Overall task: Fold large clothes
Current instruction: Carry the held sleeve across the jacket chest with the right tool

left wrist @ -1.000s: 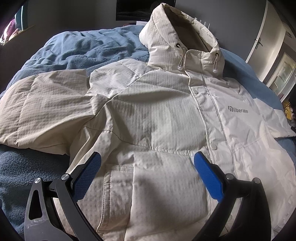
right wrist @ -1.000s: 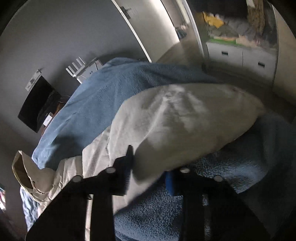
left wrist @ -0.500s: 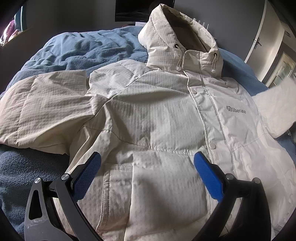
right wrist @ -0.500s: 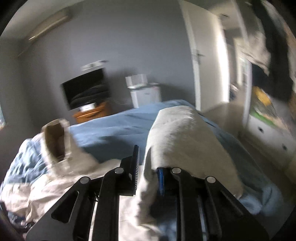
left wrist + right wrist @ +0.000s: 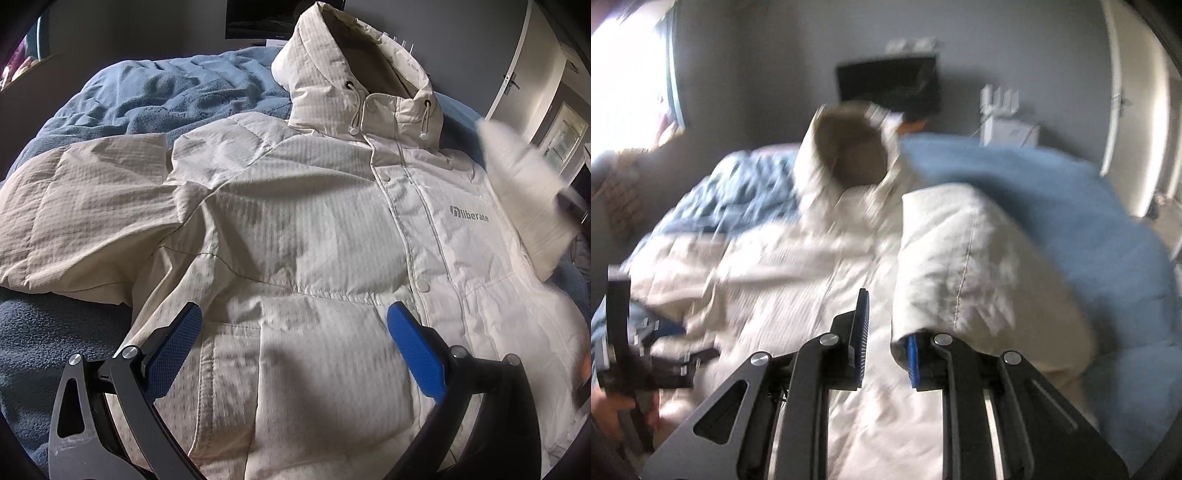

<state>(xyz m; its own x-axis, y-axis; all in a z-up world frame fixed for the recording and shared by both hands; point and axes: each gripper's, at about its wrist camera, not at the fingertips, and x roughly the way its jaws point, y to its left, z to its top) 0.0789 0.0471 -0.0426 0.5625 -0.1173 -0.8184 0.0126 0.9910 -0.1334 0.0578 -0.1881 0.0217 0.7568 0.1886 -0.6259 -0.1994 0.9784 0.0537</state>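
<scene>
1. One legible marking: the grey word "liberate", preceded by a small grey block logo, printed on the chest of the white hooded jacket (image 5: 295, 240), seen in the left wrist view.
2. Right wrist view: blurred; no text readable.

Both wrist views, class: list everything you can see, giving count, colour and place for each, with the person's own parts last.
jacket: one, cream-white, hooded, spread front-up on the bed.
sleeve: one, cream-white, lifted over the jacket's front, its cuff at the right gripper.
blanket: one, blue, covering the bed under the jacket.
screen: one, black, on the grey wall beyond the bed.
door: one, white, at the far right.
left gripper: one, black with blue pads, jaws wide apart over the jacket's lower front.
right gripper: one, black with blue pads, jaws closed on the sleeve's cuff.
</scene>
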